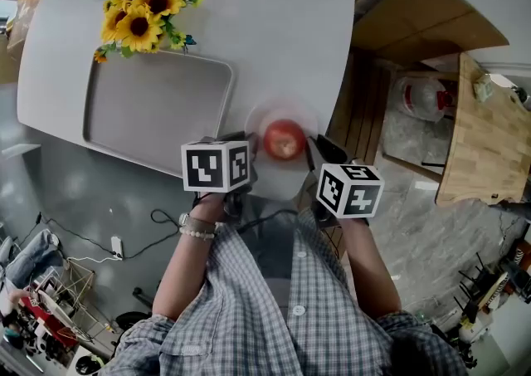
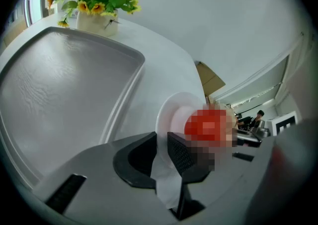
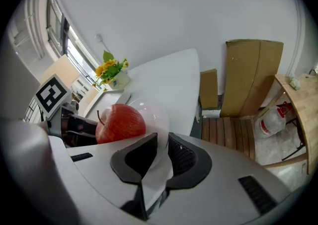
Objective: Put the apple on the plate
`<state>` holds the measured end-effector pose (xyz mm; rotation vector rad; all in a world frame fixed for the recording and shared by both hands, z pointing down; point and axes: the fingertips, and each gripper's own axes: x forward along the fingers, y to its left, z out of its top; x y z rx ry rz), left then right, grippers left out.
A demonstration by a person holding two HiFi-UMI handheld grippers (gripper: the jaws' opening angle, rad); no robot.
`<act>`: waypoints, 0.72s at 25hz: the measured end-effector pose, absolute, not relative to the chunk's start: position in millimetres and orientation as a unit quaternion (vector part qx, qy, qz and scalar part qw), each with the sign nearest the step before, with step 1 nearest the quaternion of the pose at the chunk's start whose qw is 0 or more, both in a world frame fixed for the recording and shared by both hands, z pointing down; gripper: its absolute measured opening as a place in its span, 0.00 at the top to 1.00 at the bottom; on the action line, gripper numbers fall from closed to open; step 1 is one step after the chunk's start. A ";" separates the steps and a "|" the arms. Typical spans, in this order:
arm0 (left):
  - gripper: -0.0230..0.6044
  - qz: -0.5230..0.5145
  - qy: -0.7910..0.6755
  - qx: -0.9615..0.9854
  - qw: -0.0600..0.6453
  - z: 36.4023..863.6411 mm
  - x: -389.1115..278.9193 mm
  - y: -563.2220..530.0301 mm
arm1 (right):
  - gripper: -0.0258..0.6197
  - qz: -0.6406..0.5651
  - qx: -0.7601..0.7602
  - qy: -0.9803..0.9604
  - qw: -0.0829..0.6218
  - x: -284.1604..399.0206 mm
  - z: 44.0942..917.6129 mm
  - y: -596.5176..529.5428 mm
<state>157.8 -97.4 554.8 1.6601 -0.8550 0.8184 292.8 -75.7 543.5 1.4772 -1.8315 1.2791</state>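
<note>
A red apple (image 1: 284, 139) rests on a small translucent white plate (image 1: 267, 110) at the near edge of the white table (image 1: 274, 26). My left gripper (image 1: 249, 150) is shut on the plate's left rim, and my right gripper (image 1: 315, 150) is shut on its right rim. In the left gripper view the plate (image 2: 171, 114) edge runs between the jaws of the left gripper (image 2: 161, 152), with the apple (image 2: 208, 127) just beyond. In the right gripper view the right gripper (image 3: 162, 152) pinches the plate (image 3: 154, 114), and the apple (image 3: 121, 122) sits to the left of the jaws.
A large grey tray (image 1: 158, 109) lies left of the plate. A pot of sunflowers (image 1: 141, 13) stands behind it. Right of the table are a wooden slatted stand (image 1: 361, 109), cardboard (image 1: 423, 21) and a wooden board (image 1: 489, 134). Cables and clutter cover the floor at lower left.
</note>
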 end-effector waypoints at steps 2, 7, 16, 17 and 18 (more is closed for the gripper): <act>0.85 0.336 -0.357 0.689 0.534 553.8 158.7 -97.2 | 0.84 0.469 0.538 -0.662 0.228 293.9 542.0 -77.1; 0.86 0.328 -0.360 0.678 0.550 547.7 158.7 -99.4 | 0.84 0.475 0.537 -0.659 0.226 294.6 535.1 -80.1; 0.87 0.298 -0.371 0.673 0.567 530.6 151.2 -106.9 | 0.85 0.472 0.536 -0.665 0.219 288.6 520.6 -89.7; 0.87 0.295 -0.371 0.673 0.568 529.0 149.9 -108.1 | 0.85 0.472 0.537 -0.664 0.219 287.5 519.6 -91.0; 0.87 0.294 -0.371 0.674 0.567 527.8 148.6 -109.3 | 0.85 0.471 0.538 -0.664 0.220 286.2 518.7 -92.5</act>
